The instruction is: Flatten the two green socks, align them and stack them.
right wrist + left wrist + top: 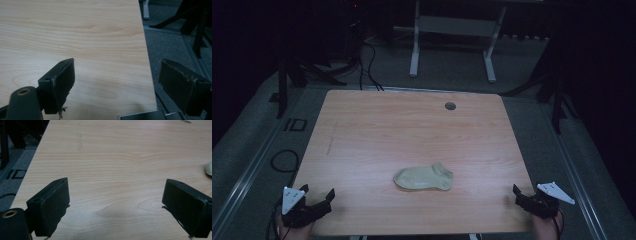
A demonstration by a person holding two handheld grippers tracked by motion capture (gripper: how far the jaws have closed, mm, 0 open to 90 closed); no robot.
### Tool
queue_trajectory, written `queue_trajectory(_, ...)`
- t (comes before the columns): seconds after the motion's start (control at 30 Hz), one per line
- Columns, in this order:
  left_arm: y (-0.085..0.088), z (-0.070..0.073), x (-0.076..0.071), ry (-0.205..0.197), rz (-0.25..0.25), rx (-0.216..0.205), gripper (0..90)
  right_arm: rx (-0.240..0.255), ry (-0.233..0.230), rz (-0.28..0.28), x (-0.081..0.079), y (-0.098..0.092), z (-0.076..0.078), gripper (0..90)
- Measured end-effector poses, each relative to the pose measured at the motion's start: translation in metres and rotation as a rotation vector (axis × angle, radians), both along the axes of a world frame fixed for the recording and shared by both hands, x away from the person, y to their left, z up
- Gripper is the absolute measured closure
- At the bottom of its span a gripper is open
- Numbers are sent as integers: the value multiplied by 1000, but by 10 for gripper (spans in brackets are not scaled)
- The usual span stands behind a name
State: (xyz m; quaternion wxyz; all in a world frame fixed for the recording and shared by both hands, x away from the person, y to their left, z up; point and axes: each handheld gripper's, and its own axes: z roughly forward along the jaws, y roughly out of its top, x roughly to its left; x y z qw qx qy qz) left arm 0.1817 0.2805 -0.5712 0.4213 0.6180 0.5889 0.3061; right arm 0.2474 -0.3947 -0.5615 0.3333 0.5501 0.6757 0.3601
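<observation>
A tan ankle sock (423,178) lies flat on the wooden table (412,125), a little in front of its middle. Its pale edge (208,168) peeks in at the right of the left gripper view. My left gripper (318,192) rests at the table's front left corner, open, with bare wood between its jaws (116,192). At the front right corner my right gripper (526,192) is open too and holds nothing. In its own view (117,67) it straddles the table's right edge, one jaw over wood, the other over the floor.
A round cable hole (450,105) sits near the table's back edge. A faint dark streak (331,137) marks the left part of the top. Behind the table stands a white desk frame (452,30). Cables (284,160) lie on the grey floor at left.
</observation>
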Motion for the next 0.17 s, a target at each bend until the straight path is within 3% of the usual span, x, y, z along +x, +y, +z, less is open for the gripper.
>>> queue_trajectory(0.17,0,-2,0,8,-4,-6,77,0,8,-5,1,0,-1,140)
